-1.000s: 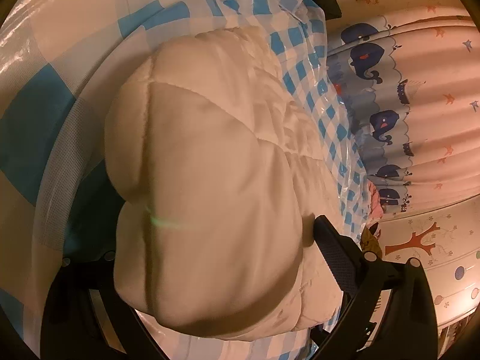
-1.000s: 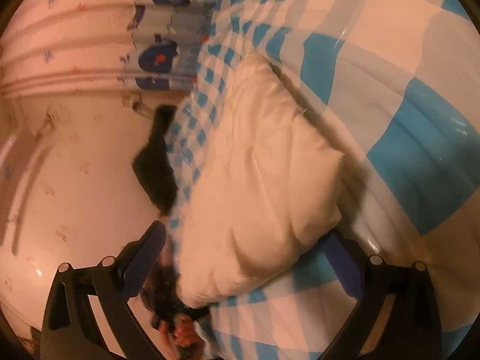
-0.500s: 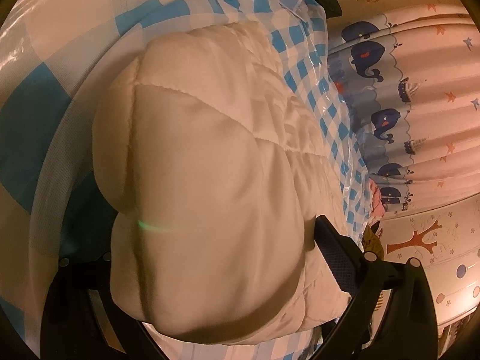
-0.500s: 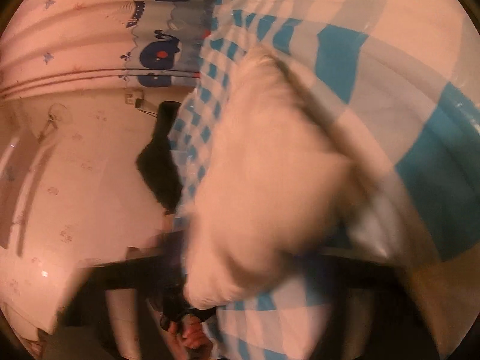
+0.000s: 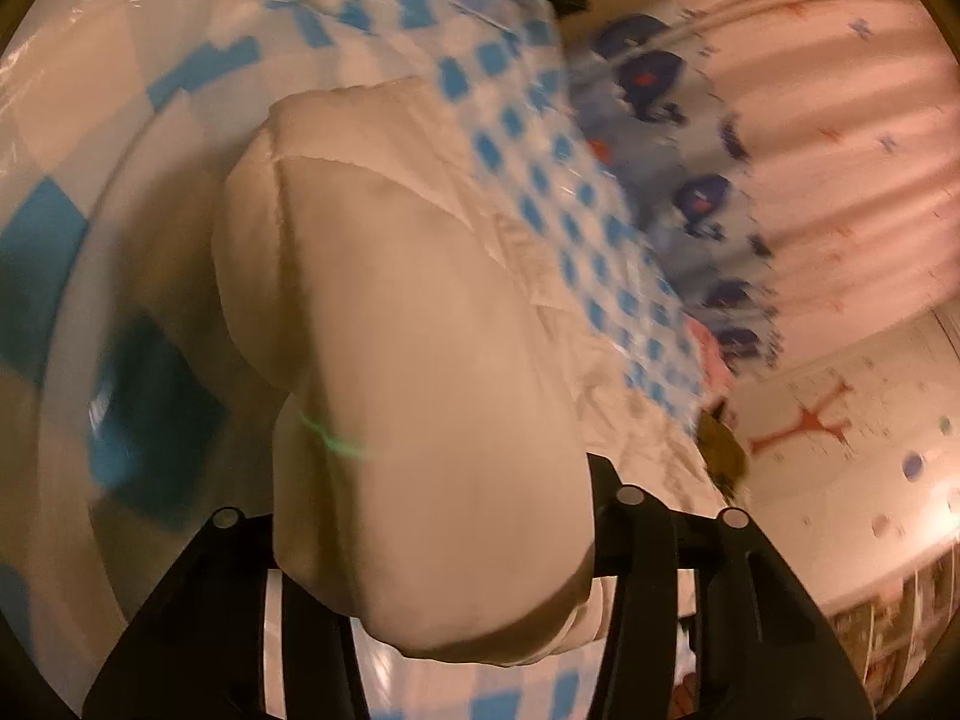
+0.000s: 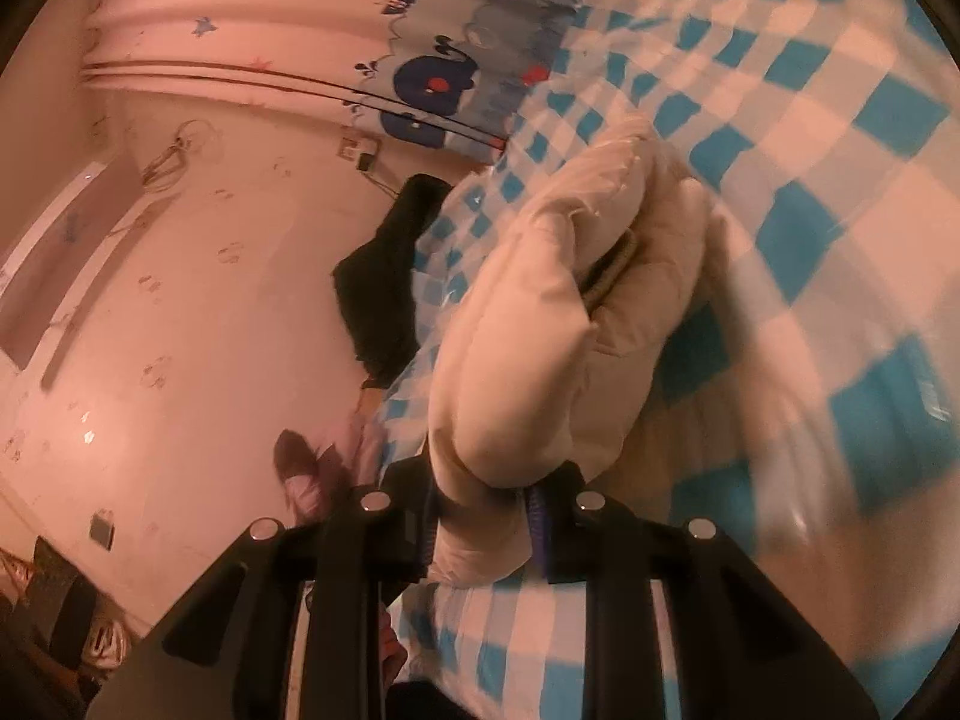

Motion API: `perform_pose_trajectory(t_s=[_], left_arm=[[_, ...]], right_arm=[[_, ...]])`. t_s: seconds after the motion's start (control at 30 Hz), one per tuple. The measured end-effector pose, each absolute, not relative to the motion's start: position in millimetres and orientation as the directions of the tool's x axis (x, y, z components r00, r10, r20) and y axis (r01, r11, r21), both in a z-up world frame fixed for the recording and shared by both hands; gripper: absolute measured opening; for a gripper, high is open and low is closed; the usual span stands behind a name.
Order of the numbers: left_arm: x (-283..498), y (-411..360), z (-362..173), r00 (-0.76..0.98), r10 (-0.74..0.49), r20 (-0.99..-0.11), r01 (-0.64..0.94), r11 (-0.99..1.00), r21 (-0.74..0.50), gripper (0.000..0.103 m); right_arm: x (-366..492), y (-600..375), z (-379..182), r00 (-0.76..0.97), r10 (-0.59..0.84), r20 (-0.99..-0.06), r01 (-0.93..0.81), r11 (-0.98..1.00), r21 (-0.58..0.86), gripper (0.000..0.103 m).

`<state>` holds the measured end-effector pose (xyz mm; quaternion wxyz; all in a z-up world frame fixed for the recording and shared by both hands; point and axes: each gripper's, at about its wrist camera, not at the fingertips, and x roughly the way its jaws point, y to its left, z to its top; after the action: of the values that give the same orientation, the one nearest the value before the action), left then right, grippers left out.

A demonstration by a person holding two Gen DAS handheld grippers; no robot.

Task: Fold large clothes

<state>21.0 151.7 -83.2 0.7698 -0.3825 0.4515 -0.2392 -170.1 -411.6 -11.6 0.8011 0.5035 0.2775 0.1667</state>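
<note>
Two claws share one cream-white quilted puffer garment (image 5: 408, 360), which lies on a surface covered in blue-and-white checked cloth under clear plastic sheeting (image 6: 840, 120); whether that surface is a bed or something else cannot be told. Around it, a curtain printed with dark blue whales (image 6: 432, 78) hangs at the far edge, in the upper middle of the right wrist view and the upper right of the left wrist view. A black piece of cloth (image 6: 384, 288) hangs over the checked edge at centre left of the right wrist view, against a pale pink wall with faint prints (image 6: 180, 330). A red branching tree shape (image 5: 804, 426) marks the wall at the right of the left wrist view.

The garment is puffy, with stitched seams dividing it into padded panels, and bunched into thick rolls. The left claw (image 5: 432, 576) has just been closing, and its black fingers press a bulky fold between them. The right claw (image 6: 480, 510) has also just been closing; it pinches a narrower end, blue pad against fabric. The left wrist view is motion-blurred.
</note>
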Motion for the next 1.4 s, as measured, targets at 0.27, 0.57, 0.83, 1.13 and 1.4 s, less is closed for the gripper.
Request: perform_pose_trajectory(t_s=[0.27,0.57,0.83,1.13,1.4], left_arm=[[-70,141,-106,0.438,-0.705,-0.557,-0.005,0.618,-0.786,0.065],[-57,152,-108,0.532,-0.649,-0.544,-0.097,0.591,-0.801,0.086],[-47,147,-100,0.576,-0.641,-0.508,-0.019,0.610,-0.792,0.062],[-44,149,-97,0.559,-0.668,-0.491,0.008,0.597,-0.802,0.047],[-42,143,-115,0.502,-0.719,-0.481,-0.047,0.532,-0.845,0.089]], right_arm=[[-291,-460,-39,0.740,0.503,-0.447,0.238,0.427,0.873,0.049],[-222,-367,87,0.808,0.190,-0.557,0.099,0.889,0.447,0.080],[-37,-216,3,0.667,0.090,-0.740,-0.002,0.993,0.119,0.081],[-42,-231,-32,0.623,0.184,-0.761,0.022,0.967,0.252,0.085],[-86,-189,-56,0.629,0.091,-0.772,-0.082,0.995,0.051,0.097]])
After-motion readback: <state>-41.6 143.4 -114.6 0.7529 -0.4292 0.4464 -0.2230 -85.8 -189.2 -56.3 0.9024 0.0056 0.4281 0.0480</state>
